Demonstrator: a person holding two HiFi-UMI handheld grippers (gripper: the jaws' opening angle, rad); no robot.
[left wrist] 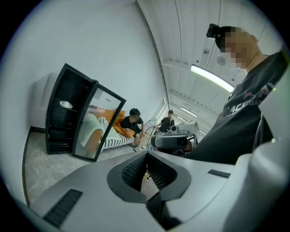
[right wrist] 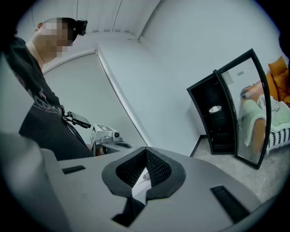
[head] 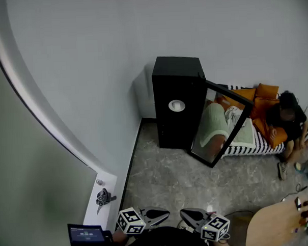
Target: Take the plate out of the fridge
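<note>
While the plate sat inside the black fridge (its door swung wide), the left gripper and right gripper hung well apart from it, fingers closed together, holding nothing.

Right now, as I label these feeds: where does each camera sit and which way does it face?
Head view: on the person's head, looking steeply down at the open fridge; left tool and right tool show at the bottom.
Left gripper view: on the left tool, along its shut jaws; fridge at left, the person's torso at right.
Right gripper view: on the right tool, along its shut jaws; fridge at right, torso at left.
Shared: all three show the plate on the fridge shelf.
</note>
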